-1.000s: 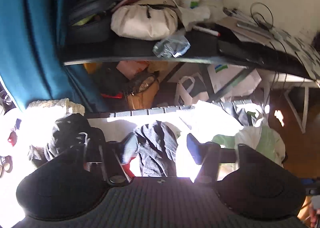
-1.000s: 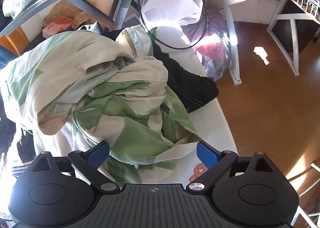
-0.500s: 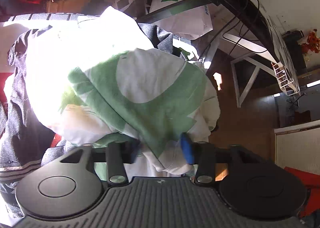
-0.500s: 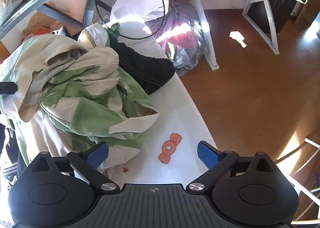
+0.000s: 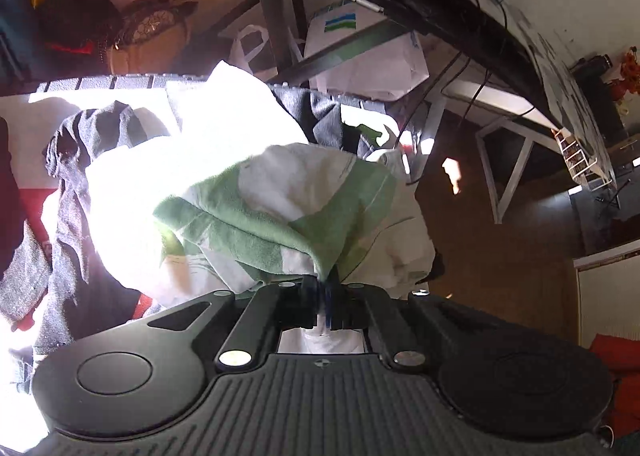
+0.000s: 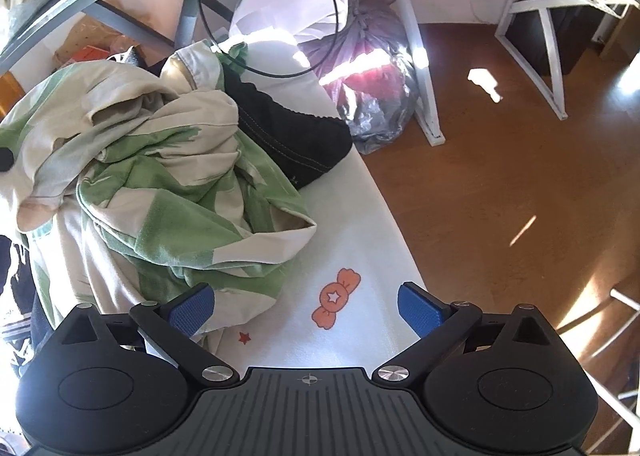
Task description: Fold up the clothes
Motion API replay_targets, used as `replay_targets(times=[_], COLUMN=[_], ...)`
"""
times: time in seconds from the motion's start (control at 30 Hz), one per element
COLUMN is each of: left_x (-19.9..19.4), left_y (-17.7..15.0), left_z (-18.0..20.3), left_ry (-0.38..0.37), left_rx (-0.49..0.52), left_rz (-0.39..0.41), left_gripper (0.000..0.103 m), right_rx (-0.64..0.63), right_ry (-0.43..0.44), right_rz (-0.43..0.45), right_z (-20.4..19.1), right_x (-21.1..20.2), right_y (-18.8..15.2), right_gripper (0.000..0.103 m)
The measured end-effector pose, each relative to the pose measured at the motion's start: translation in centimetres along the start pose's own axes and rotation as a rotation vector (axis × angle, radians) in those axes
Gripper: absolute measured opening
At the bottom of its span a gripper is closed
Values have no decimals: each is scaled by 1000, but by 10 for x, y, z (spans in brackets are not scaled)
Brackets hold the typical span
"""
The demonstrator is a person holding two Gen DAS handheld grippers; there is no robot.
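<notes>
**Green-and-cream garment pinched at one edge; second hold not yet taken**

The step in hand is judged to be the picking-up of one piece from the heap, ahead of any folding. The left gripper [image 5: 323,292] is seen clenched on a bunched fold of the green-and-cream garment [image 5: 280,208], the cloth being drawn tight into the narrow gap between its fingers. The garment itself lies crumpled on a white sheet [image 6: 360,240] printed with an orange candy motif [image 6: 335,298], partly over a black garment [image 6: 288,140] and close to the sheet's edge, beyond which the wooden floor [image 6: 520,176] is seen.

The right gripper [image 6: 306,310] is held above the sheet just beside the garment's near hem; its jaws are opening and nothing is between them, one blue finger [image 6: 192,310] being near the cloth but not pressed on it.

For the next move, a second edge or corner would probably have to be found and taken by the right gripper, well apart from the left hold, so that the piece can be lifted clear of the dark clothing and spread flat. No fold can be judged as begun.
</notes>
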State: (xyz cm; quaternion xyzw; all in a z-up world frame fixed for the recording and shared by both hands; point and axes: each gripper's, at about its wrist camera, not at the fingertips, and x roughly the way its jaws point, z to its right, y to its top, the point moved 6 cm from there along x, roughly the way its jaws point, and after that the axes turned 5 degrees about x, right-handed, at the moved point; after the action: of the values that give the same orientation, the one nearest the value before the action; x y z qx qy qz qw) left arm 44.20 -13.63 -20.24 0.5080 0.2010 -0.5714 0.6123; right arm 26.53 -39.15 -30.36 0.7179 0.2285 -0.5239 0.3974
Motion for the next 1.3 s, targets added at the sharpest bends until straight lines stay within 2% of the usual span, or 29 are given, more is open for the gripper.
replay_targets(times=[0.17, 0.27, 0.37, 0.57, 0.6, 0.63, 0.67, 0.7, 0.73, 0.77, 0.83, 0.97, 1.13, 1.3], left_x=[-102, -139, -158, -167, -169, -170, -171, -172, -174, -176, -188, -218, -244, -266], left_y=[32, 42, 37, 5, 2, 0, -2, -3, -3, -4, -2, 7, 4, -7], left_z=[-19, -47, -74, -106, -110, -113, -116, -118, -121, -124, -129, -128, -134, -127], left_ry=[56, 81, 107, 111, 114, 121, 138, 155, 161, 161, 159, 180, 132, 88], left_rx=[24, -23, -63, -143, -150, -151, -143, -135, -138, -148, -155, -67, -86, -71], left_rz=[289, 378, 386, 365, 364, 364, 366, 369, 373, 378, 411, 508, 560, 594], left_gripper=[3, 3, 3, 3, 3, 3, 3, 3, 3, 3, 3, 3, 3, 3], right_rx=[-45, -59, -65, -21, -16, -14, -32, -50, -72, -86, -87, -64, -71, -51], right_ry=[40, 63, 102, 170, 183, 195, 204, 210, 205, 206, 258, 409, 548, 670], right_rz=[2, -7, -4, -16, -16, -15, -15, -14, -4, 13, 87, 208, 352, 409], right_z=[-14, -31, -52, -86, -89, -93, -96, -100, -104, -107, -116, -128, -146, -169], right_x=[-1, 5, 9, 20, 21, 22, 20, 18, 13, 5, -23, -84, -146, -183], right_y=[2, 3, 5, 11, 12, 13, 14, 16, 17, 19, 27, 52, 88, 116], right_gripper=[101, 101, 102, 100, 95, 78, 56, 44, 20, 11, 8, 7, 6, 6])
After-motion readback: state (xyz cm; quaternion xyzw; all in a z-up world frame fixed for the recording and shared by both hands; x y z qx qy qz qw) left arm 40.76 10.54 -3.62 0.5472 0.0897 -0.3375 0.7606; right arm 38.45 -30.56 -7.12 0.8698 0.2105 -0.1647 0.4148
